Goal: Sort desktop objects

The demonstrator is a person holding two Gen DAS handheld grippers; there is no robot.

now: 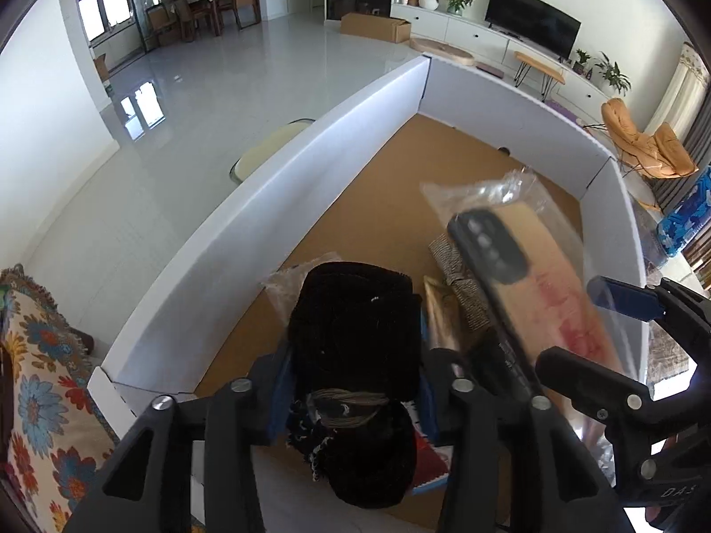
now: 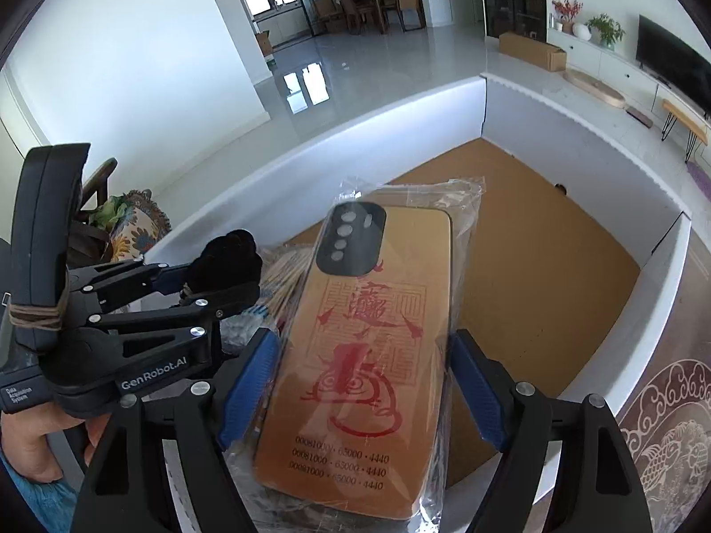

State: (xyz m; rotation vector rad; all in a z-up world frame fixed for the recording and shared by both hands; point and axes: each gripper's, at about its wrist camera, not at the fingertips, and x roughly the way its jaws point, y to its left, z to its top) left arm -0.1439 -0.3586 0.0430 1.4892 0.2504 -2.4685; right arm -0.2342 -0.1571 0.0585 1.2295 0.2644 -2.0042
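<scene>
Two grippers hang over one white-walled box with a brown cardboard floor, both tipped steeply downward. One black fabric bundle, tied round its middle with a pale band, sits between the blue pads of the left gripper; whether the pads press on it I cannot tell, the cloth fills the gap. One gold phone case, sealed in a clear plastic bag and printed with red figures and three rows of digits, lies lengthwise between the jaws of the right gripper. Its left pad touches the case's edge, while the right pad stands a little clear of it, so the jaws look wide and loose. Beneath, on the box floor, lie one patterned packet and one more clear bag. A bare hand grips the left tool's handle.
</scene>
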